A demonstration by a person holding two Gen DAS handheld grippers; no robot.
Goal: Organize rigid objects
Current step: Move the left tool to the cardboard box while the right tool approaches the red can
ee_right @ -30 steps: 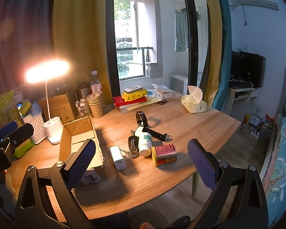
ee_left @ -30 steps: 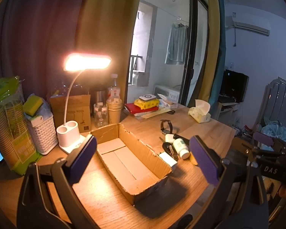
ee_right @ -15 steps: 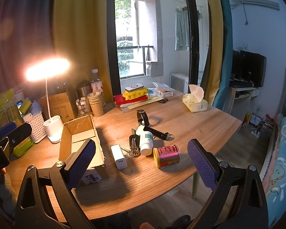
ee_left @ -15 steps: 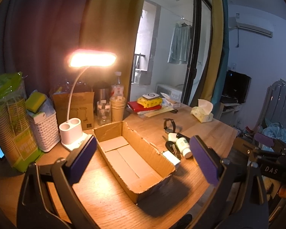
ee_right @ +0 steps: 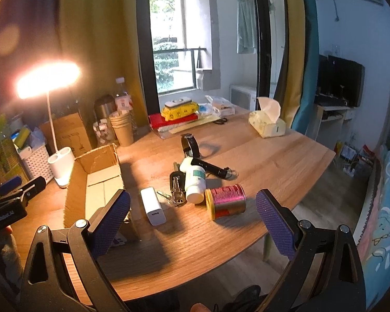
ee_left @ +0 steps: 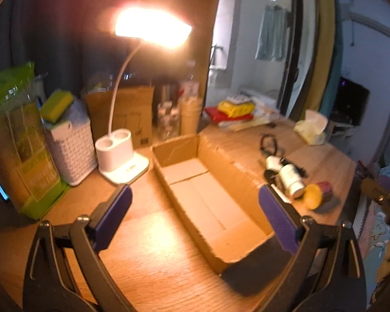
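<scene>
Right wrist view: both the right gripper (ee_right: 192, 213) and left gripper (ee_left: 195, 208) have jaws apart, holding nothing. Cardboard box (ee_left: 208, 200) is empty; charger (ee_right: 153, 206), bottle (ee_right: 195, 182), keys (ee_right: 176, 187) and spool (ee_right: 226, 201) lie mid-counter, unsorted.

The brown wooden table (ee_right: 260, 161) showed a smooth, faintly glossy grain. The open corrugated cardboard box (ee_left: 210, 195) looked matt, with rough torn rims. The white rectangular plastic charger (ee_right: 153, 206) was smooth and glossy, like the white plastic pill bottle (ee_right: 195, 182). The pink foil-wrapped can (ee_right: 227, 201) gleamed metallic. The grippers' purple rubbery pads (ee_right: 274, 223) were finely textured and matt.
</scene>
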